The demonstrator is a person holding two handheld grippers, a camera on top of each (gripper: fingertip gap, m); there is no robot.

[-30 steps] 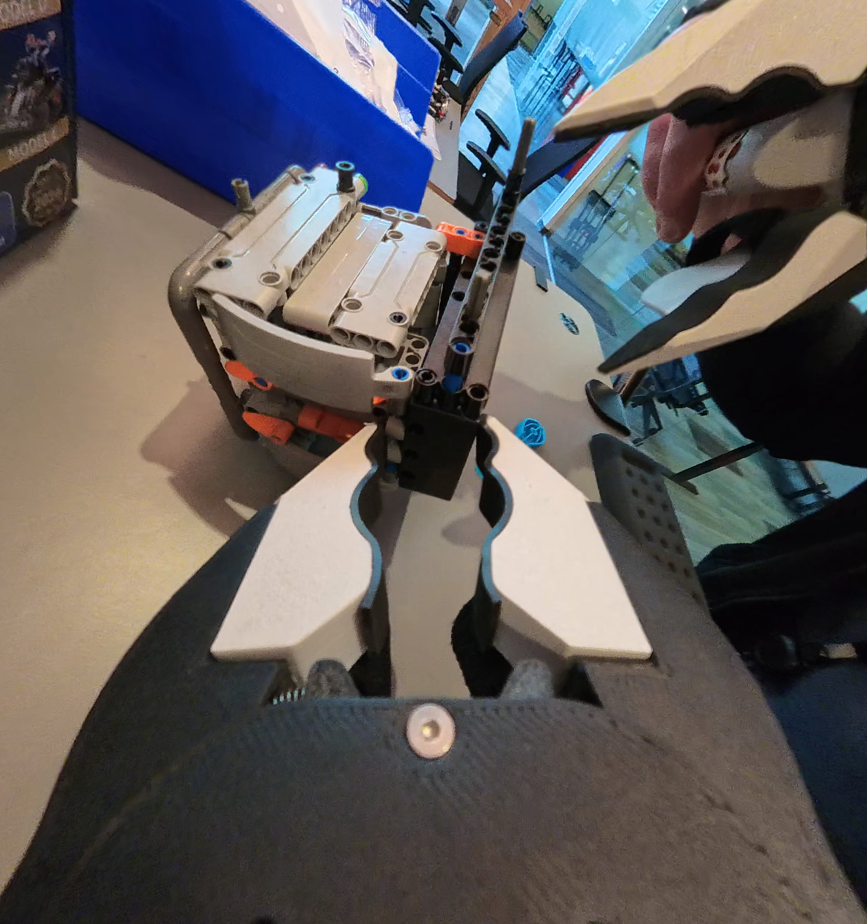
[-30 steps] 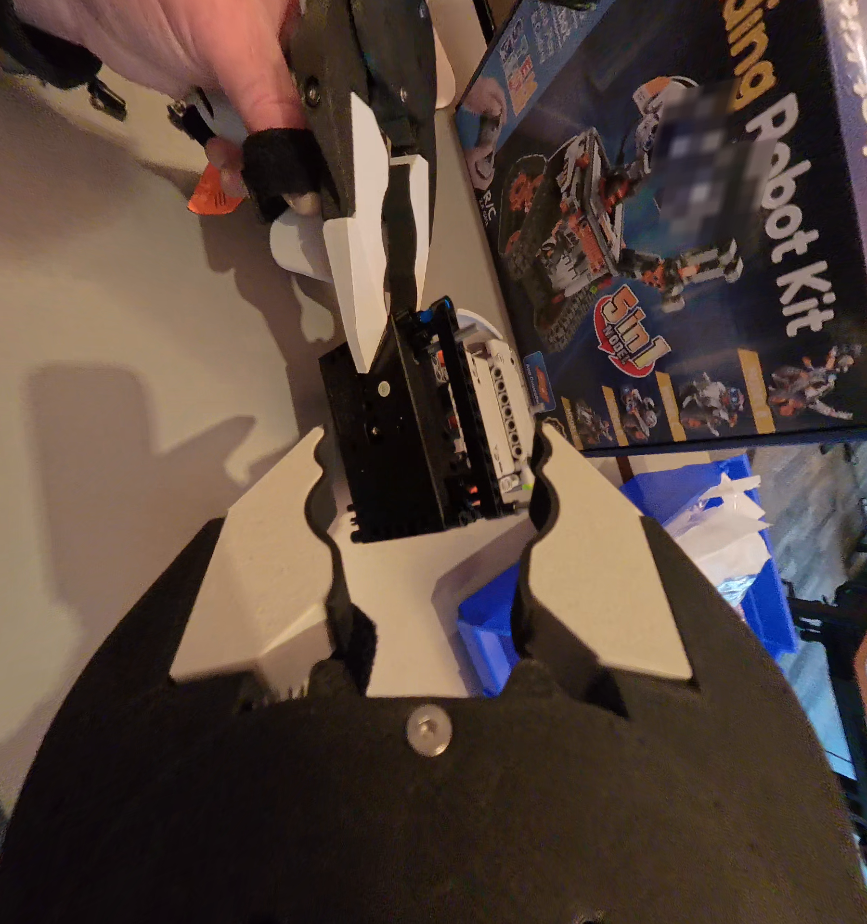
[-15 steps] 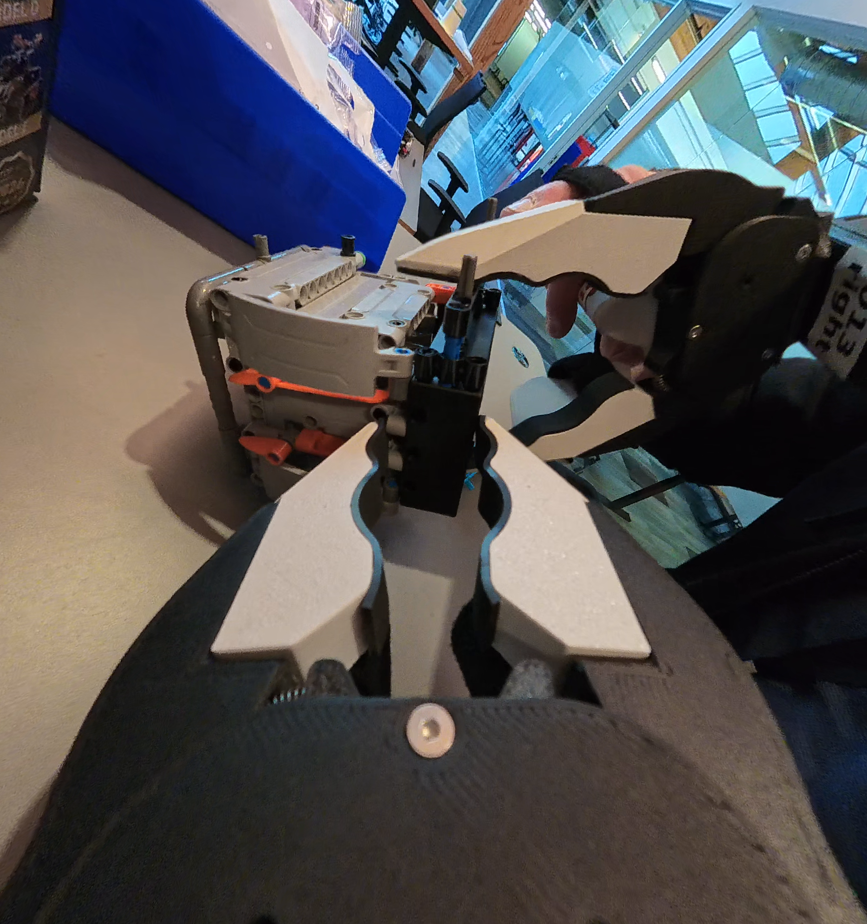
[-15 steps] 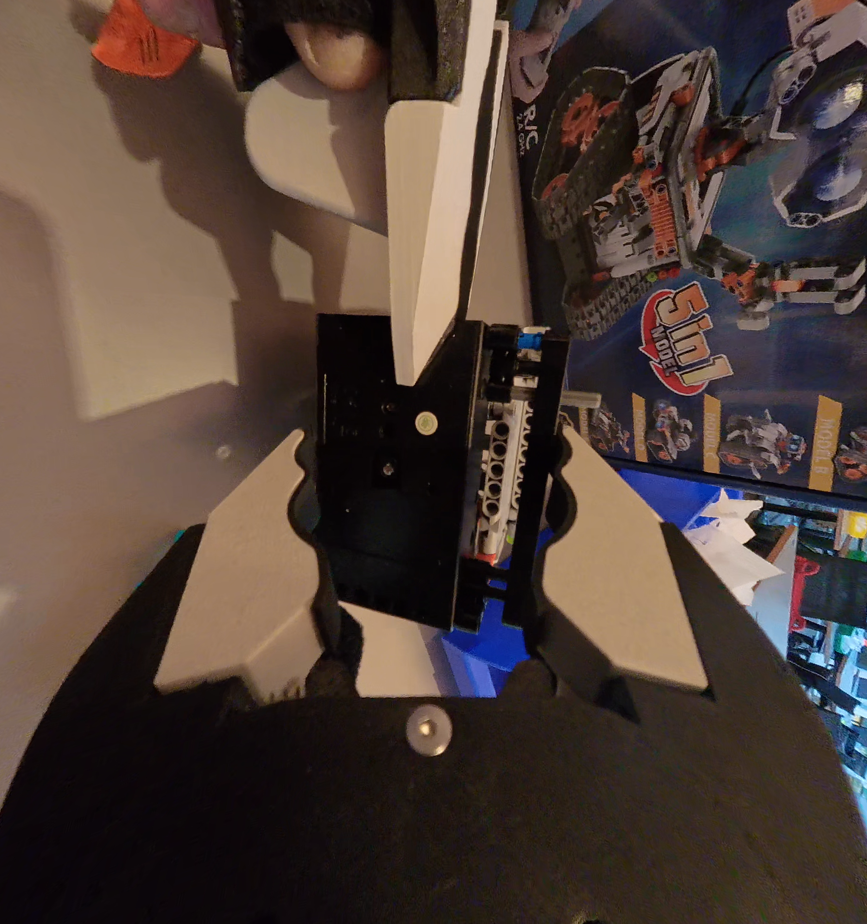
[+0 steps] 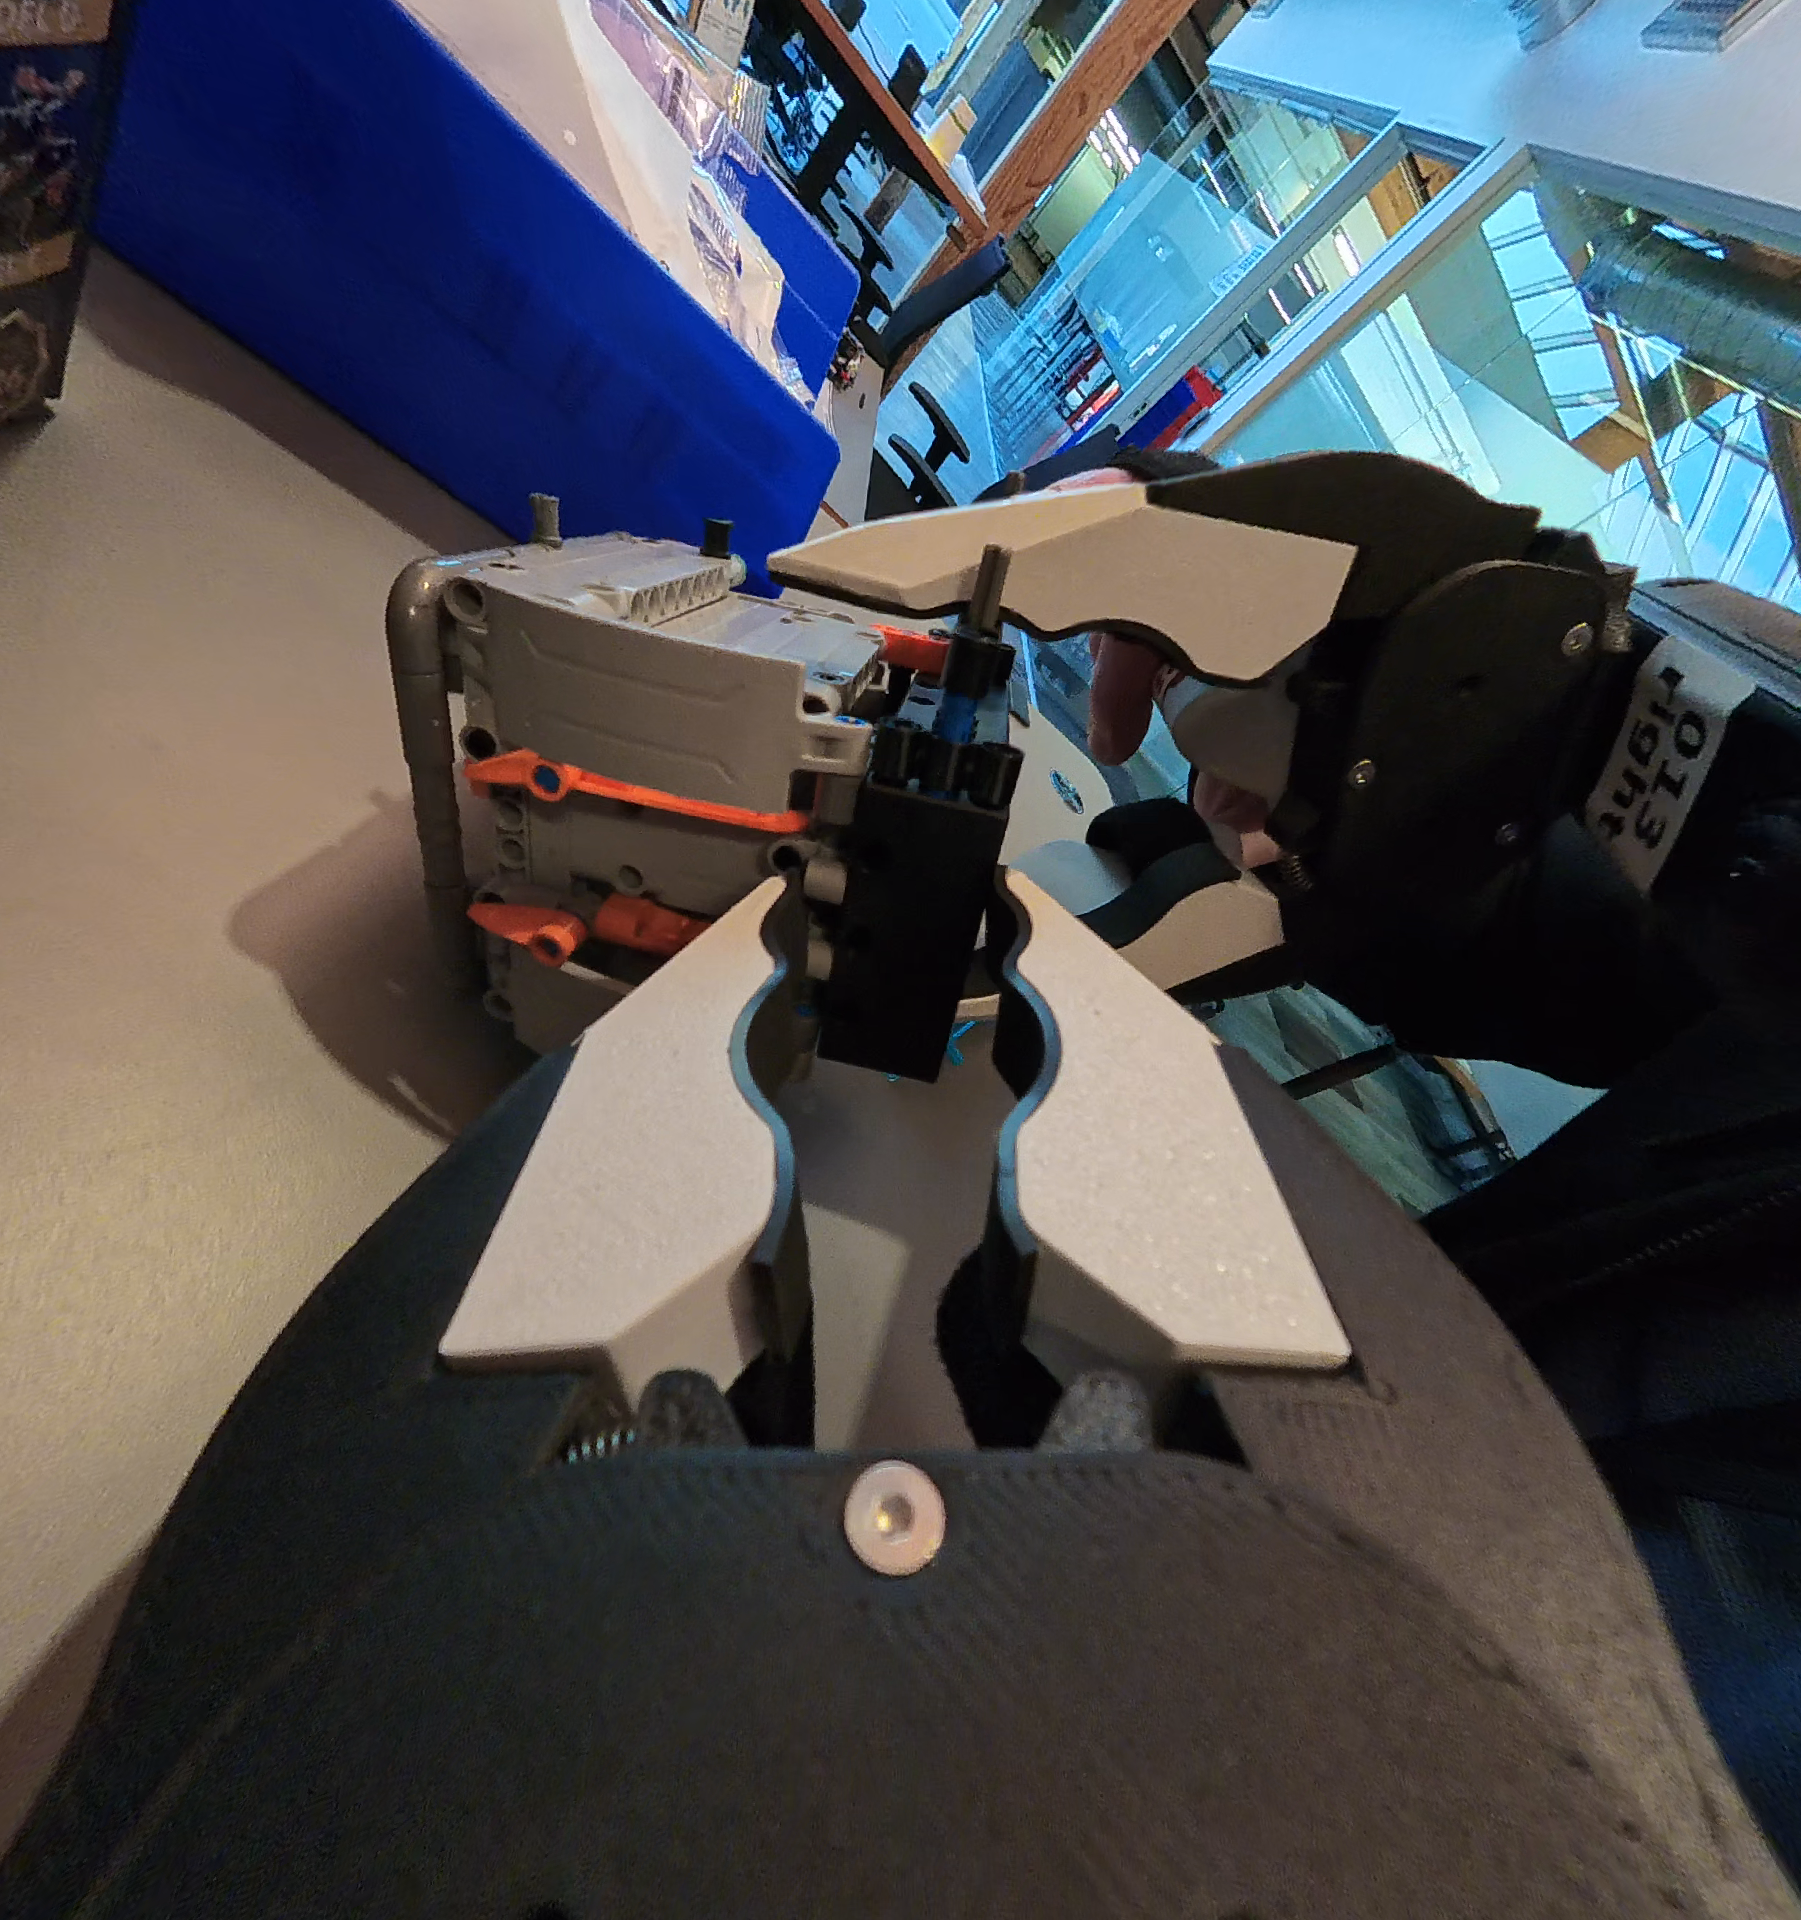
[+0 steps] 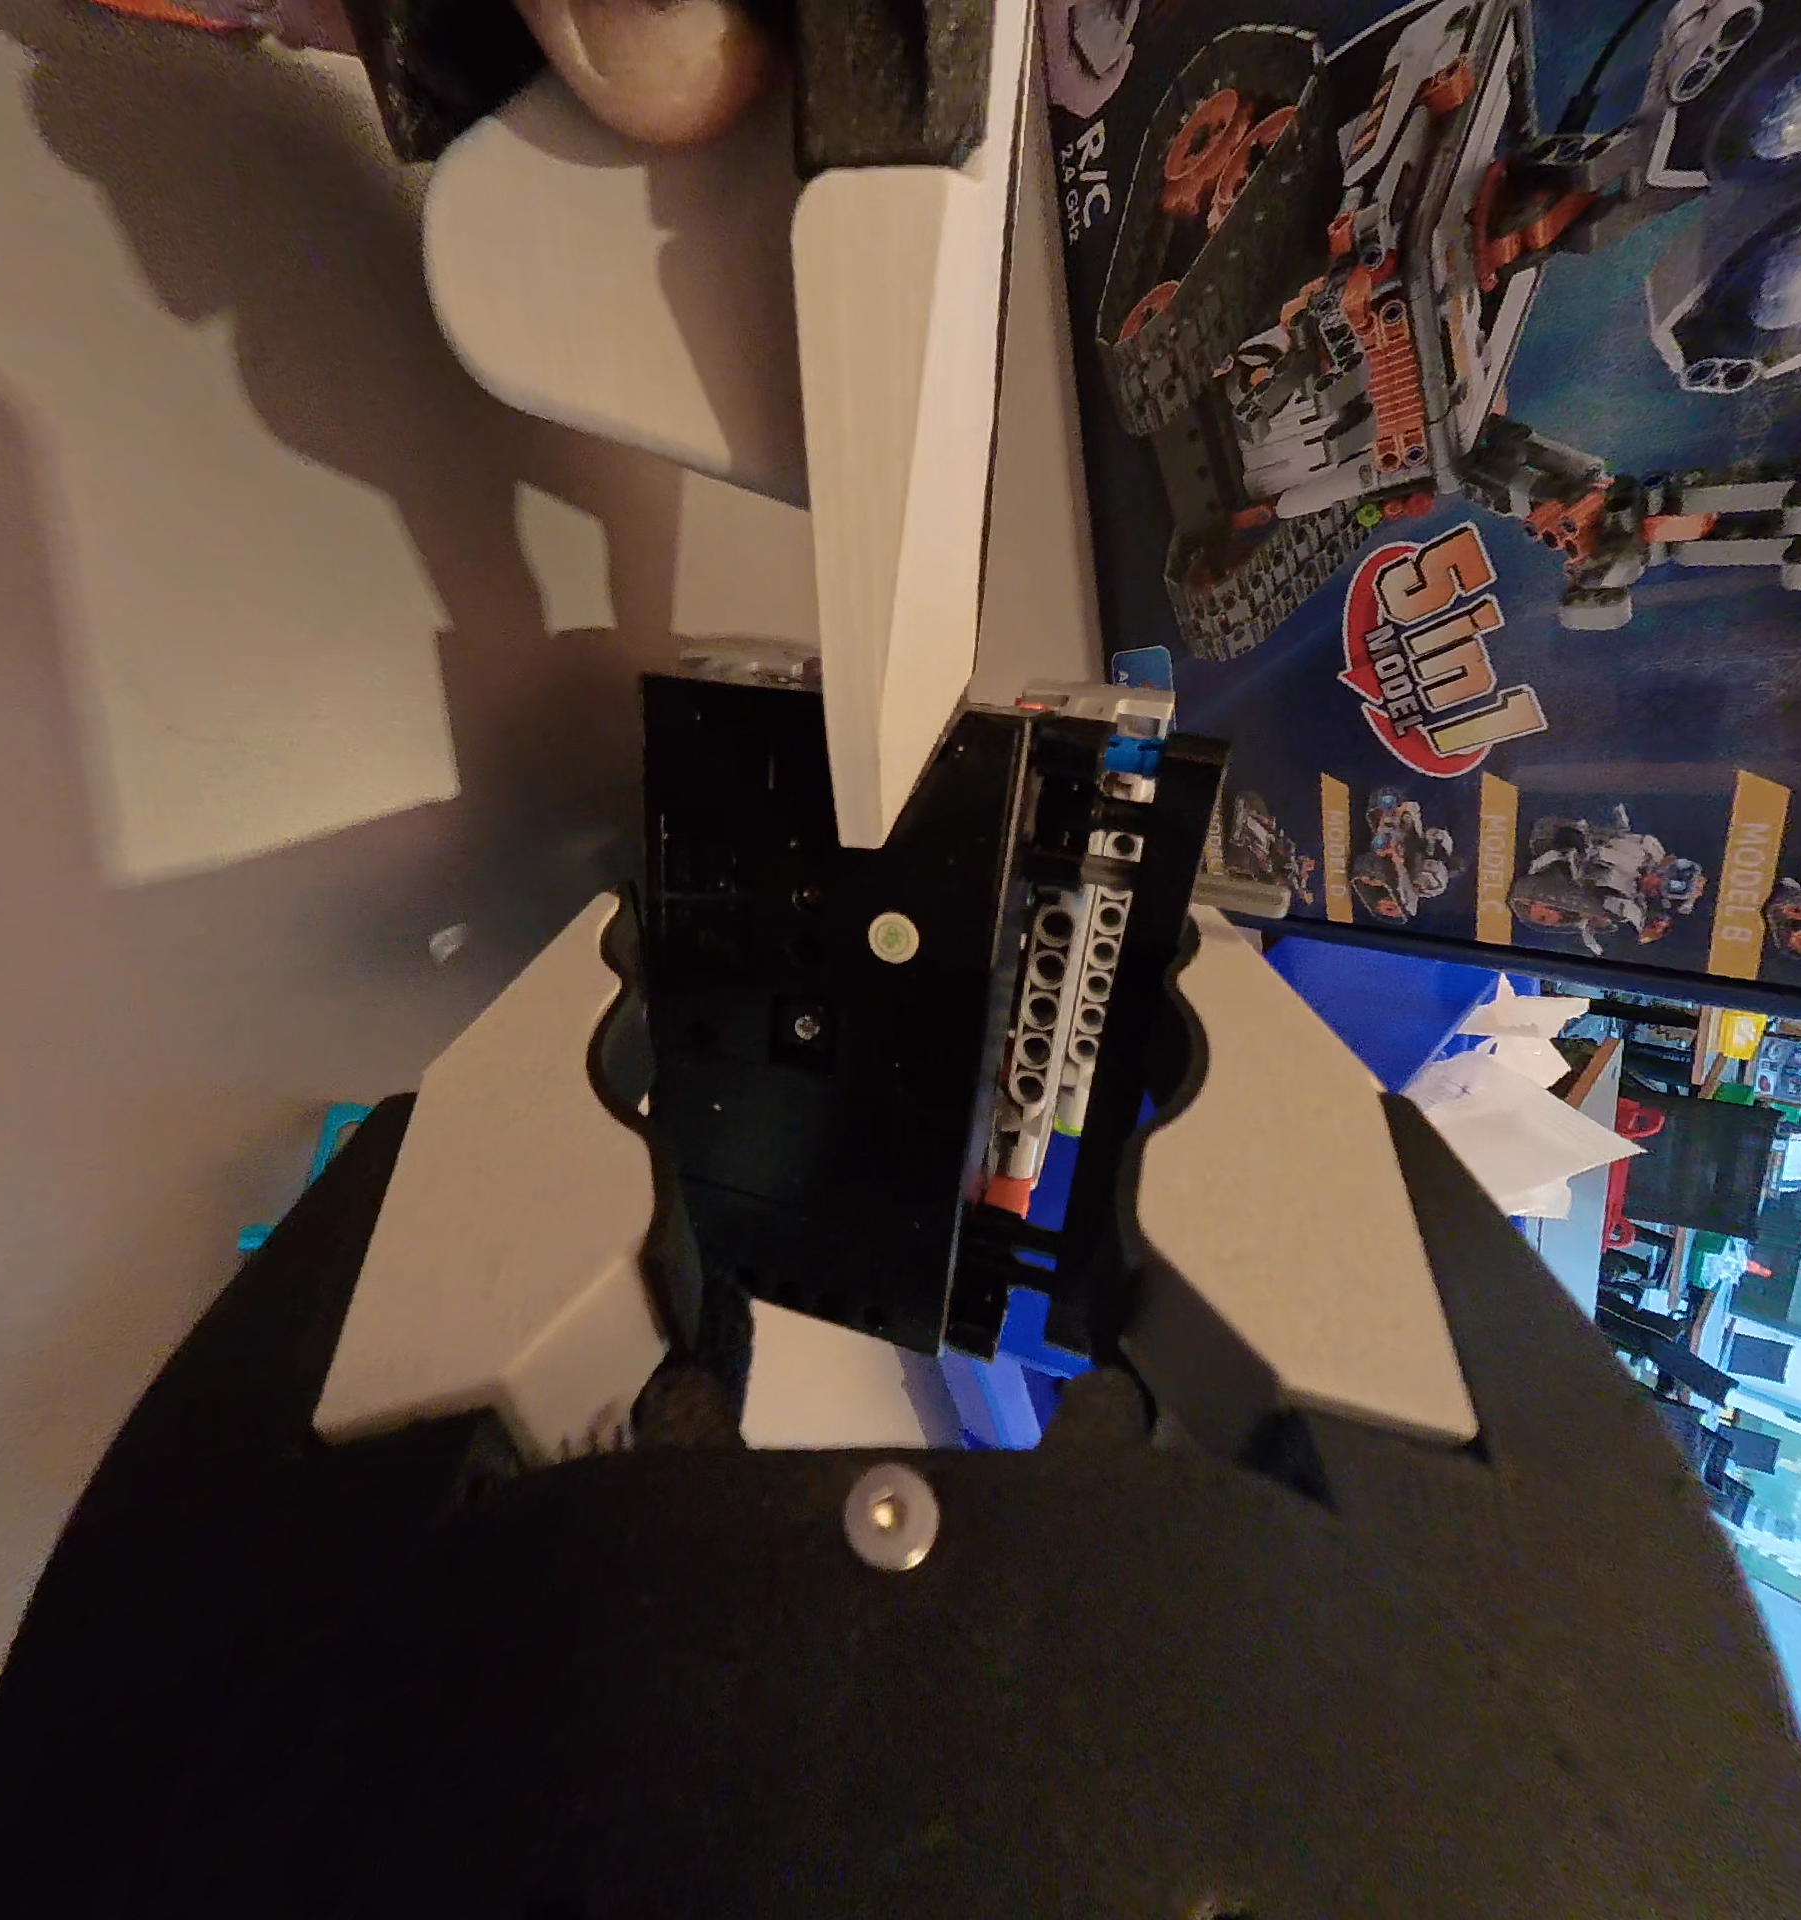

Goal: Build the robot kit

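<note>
Your left wrist view alone shows glass office walls and a blue bin (image 5: pixel 439 281) on the beige table (image 5: pixel 127 935); your right shows a printed box (image 6: pixel 1498 468). Your left gripper (image 5: pixel 891 935) pinches the brick model (image 5: pixel 667 748); your right gripper (image 6: pixel 901 971), fingers spread, straddles it

Both wrist views look close along their jaws — sharing the brick model (image 5: pixel 667 748).

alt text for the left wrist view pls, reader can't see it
The left gripper pinches the black end of a grey, black and orange brick-built model on a beige table. The right gripper straddles the model's far side, jaws apart, beside a blue bin.
</note>
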